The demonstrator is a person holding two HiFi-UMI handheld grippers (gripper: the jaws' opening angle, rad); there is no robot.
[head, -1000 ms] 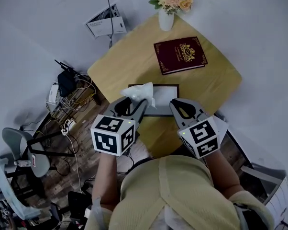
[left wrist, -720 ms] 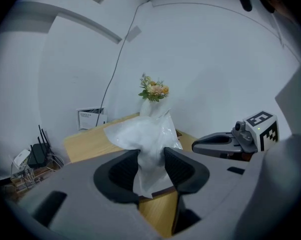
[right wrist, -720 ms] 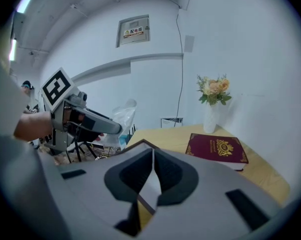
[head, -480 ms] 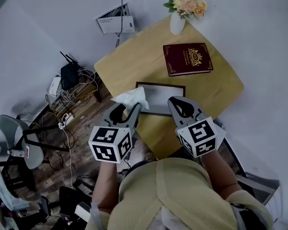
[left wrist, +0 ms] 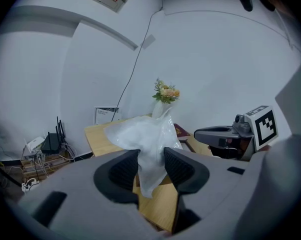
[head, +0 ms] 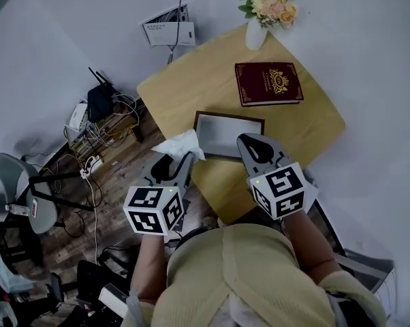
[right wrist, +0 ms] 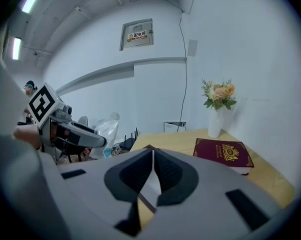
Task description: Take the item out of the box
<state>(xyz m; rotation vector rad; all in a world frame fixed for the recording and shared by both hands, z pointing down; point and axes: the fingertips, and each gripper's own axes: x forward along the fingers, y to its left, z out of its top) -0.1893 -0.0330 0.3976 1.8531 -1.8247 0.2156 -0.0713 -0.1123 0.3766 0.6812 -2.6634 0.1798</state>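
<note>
A crumpled white plastic bag (head: 181, 144) hangs off the box's left front corner, over the table's edge. My left gripper (head: 180, 157) is shut on it; in the left gripper view the bag (left wrist: 145, 139) bulges up out of the pads of the left gripper (left wrist: 151, 156). The shallow dark-rimmed box (head: 229, 116) lies on the wooden table (head: 191, 87), and its white inside shows. My right gripper (head: 244, 140) sits at the box's front right rim. In the right gripper view the right gripper (right wrist: 152, 154) has its jaws closed to a slit with the box rim (right wrist: 142, 201) in it.
A dark red book (head: 268, 82) and a white vase of flowers (head: 256, 36) stand at the table's far side. Left of the table, on the floor, are a router with cables (head: 99, 104) and a chair (head: 21, 196). The table's front edge is close to my body.
My left gripper has pulled back and to the left with the white bag, from above the box to beyond its left front corner. The right gripper has stayed at the box's rim.
</note>
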